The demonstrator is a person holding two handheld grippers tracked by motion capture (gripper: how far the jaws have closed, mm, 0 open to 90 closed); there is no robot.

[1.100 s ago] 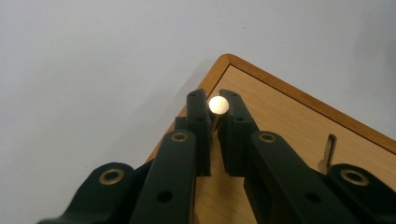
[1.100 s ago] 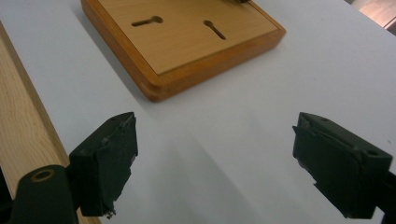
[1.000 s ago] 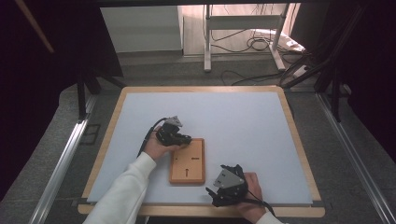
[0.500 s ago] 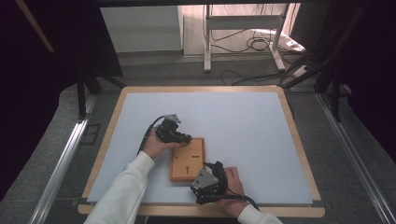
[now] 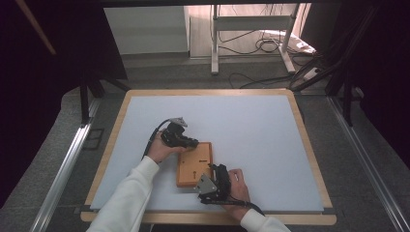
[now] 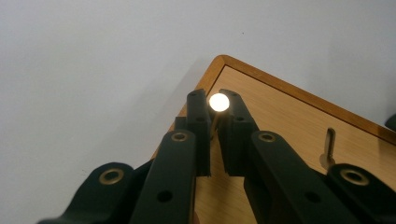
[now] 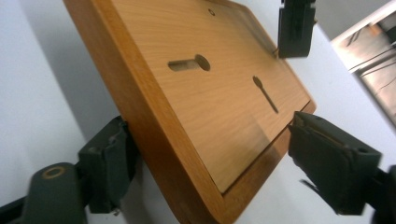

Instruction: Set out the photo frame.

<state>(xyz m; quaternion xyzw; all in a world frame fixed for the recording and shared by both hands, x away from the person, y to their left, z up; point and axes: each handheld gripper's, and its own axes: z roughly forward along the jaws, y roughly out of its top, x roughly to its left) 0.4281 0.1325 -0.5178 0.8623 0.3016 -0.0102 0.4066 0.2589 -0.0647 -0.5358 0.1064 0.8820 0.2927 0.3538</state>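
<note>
A wooden board (image 5: 193, 162) with a raised rim lies on the white table. My left gripper (image 5: 193, 143) rests at the board's far left corner. In the left gripper view my left gripper (image 6: 215, 100) is shut on a thin pin with a shiny round head (image 6: 218, 102), just above the board (image 6: 280, 121). My right gripper (image 5: 213, 170) is at the board's near right corner. Its jaws have just been closing, and in the right gripper view my right gripper (image 7: 208, 123) straddles that corner, both pads against the board's edges (image 7: 154, 135).
The board's face has a keyhole slot (image 7: 189, 63) and a narrow pin-shaped slot (image 7: 266, 93). A second metal pin (image 6: 329, 147) lies on the board. The white mat (image 5: 251, 125) has a wooden frame. Beyond the table are a stand and cables (image 5: 261, 46).
My right gripper has moved left from the table's near right to the board's near right corner and closed on it. The left gripper has stayed in place.
</note>
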